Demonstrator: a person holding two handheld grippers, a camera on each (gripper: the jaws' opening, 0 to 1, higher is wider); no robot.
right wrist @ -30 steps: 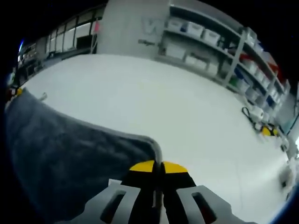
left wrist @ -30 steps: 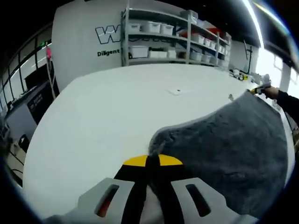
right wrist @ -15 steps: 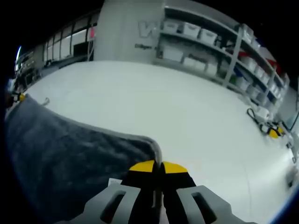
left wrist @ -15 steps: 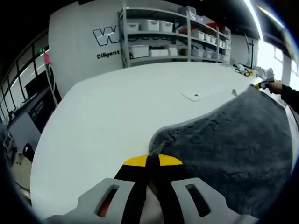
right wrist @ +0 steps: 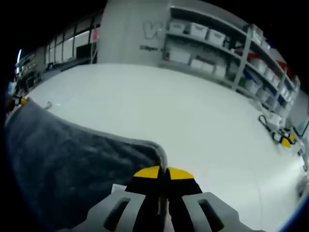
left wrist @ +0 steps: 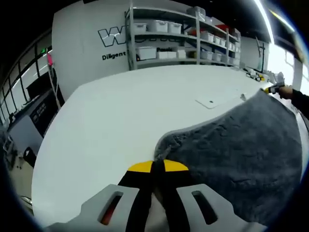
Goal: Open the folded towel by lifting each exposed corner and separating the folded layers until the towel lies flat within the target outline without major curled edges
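A dark grey plush towel (left wrist: 241, 150) with a pale hem hangs stretched between my two grippers above a white table (left wrist: 120, 111). My left gripper (left wrist: 157, 166) is shut on one towel corner, its yellow-tipped jaws pressed together. The cloth runs off to the right, where the right gripper (left wrist: 271, 88) pinches the far corner. In the right gripper view the same towel (right wrist: 63, 159) spreads leftward from my right gripper (right wrist: 163, 173), which is shut on its corner. The left gripper (right wrist: 19, 100) shows small at the towel's far end.
Metal shelving (left wrist: 178, 36) with white bins lines the back wall, beside a wall with large lettering (left wrist: 113, 36). A thin flat white piece (left wrist: 211, 102) lies on the table. Small yellow and black items (right wrist: 280, 135) sit near the table's far right edge.
Both views have shifted only slightly as the hands move. The towel stays stretched between the two shut grippers, and the flat white piece sits a little farther right in the left gripper view.
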